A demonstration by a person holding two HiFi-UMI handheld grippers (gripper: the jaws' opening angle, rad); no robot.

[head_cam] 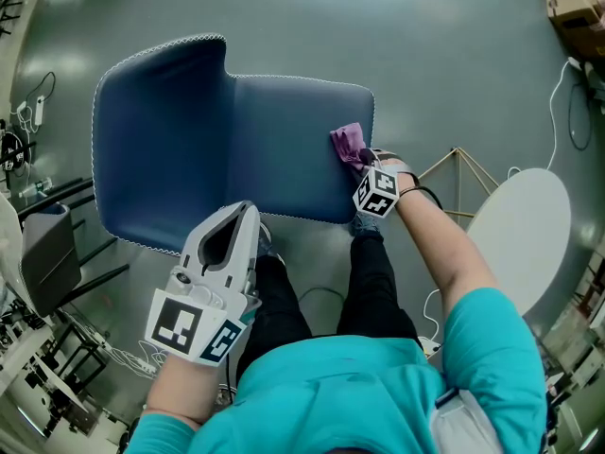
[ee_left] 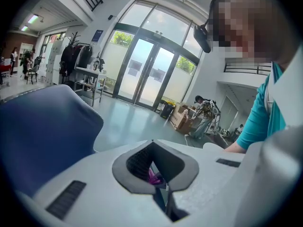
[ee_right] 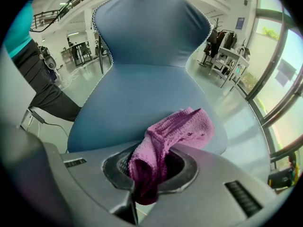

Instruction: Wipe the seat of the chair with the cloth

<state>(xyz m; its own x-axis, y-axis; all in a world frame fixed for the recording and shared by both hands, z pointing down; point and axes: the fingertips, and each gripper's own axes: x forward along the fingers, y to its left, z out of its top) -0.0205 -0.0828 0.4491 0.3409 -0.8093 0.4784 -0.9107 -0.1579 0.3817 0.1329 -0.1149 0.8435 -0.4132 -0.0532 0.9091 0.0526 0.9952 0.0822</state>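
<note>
A blue chair shows from above in the head view, its seat (head_cam: 293, 145) to the right and its backrest (head_cam: 156, 140) to the left. A purple cloth (head_cam: 347, 144) lies on the seat's right edge, clamped in my right gripper (head_cam: 362, 166). In the right gripper view the cloth (ee_right: 177, 134) bulges out of the shut jaws of the right gripper (ee_right: 149, 174), over the near rim of the seat (ee_right: 128, 100). My left gripper (head_cam: 246, 211) hovers at the seat's front edge, jaws shut and empty. Blue upholstery (ee_left: 42, 136) fills the left of the left gripper view beyond the left gripper (ee_left: 154, 174).
A white round table (head_cam: 525, 235) stands to the right, with a thin wooden frame (head_cam: 460, 170) and cables beside it. A cardboard box (head_cam: 572, 3) sits at the top right. Dark chairs and stands (head_cam: 47, 253) crowd the left. The person's black-clad legs (head_cam: 369, 282) are below the seat.
</note>
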